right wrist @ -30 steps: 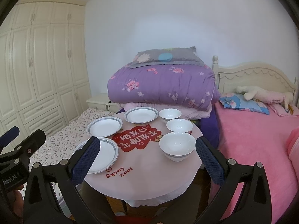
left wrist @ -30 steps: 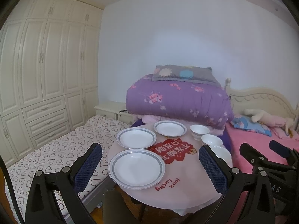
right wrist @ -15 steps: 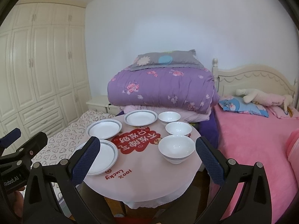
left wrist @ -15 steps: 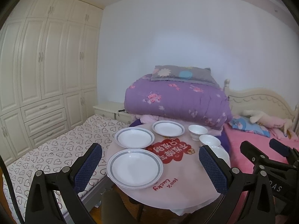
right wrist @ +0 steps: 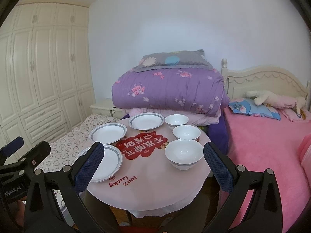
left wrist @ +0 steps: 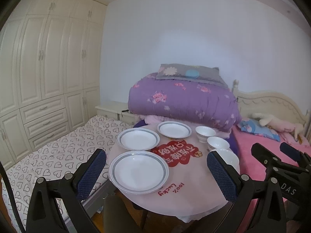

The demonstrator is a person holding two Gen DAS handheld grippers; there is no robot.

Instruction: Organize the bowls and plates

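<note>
Three white grey-rimmed plates lie apart on a round pink table (left wrist: 194, 192): near plate (left wrist: 139, 171), middle plate (left wrist: 138, 138), far plate (left wrist: 174, 129). Three white bowls stand along the right side: near bowl (right wrist: 183, 154), middle bowl (right wrist: 186, 133), far bowl (right wrist: 176, 120). My left gripper (left wrist: 155, 171) is open and empty, held above and short of the near plate. My right gripper (right wrist: 152, 164) is open and empty, short of the near bowl. The right gripper also shows at the right edge of the left wrist view (left wrist: 279, 161).
A red sticker (right wrist: 142, 147) marks the table's middle. A folded purple quilt (right wrist: 167, 91) with a grey pillow lies behind the table. A pink bed (right wrist: 262, 141) is at the right, a heart-print mattress (left wrist: 58, 151) at the left, cream wardrobes (left wrist: 38, 77) beyond.
Both grippers have drifted slightly closer to the table and tilted a little downward. Nothing on the table has moved.
</note>
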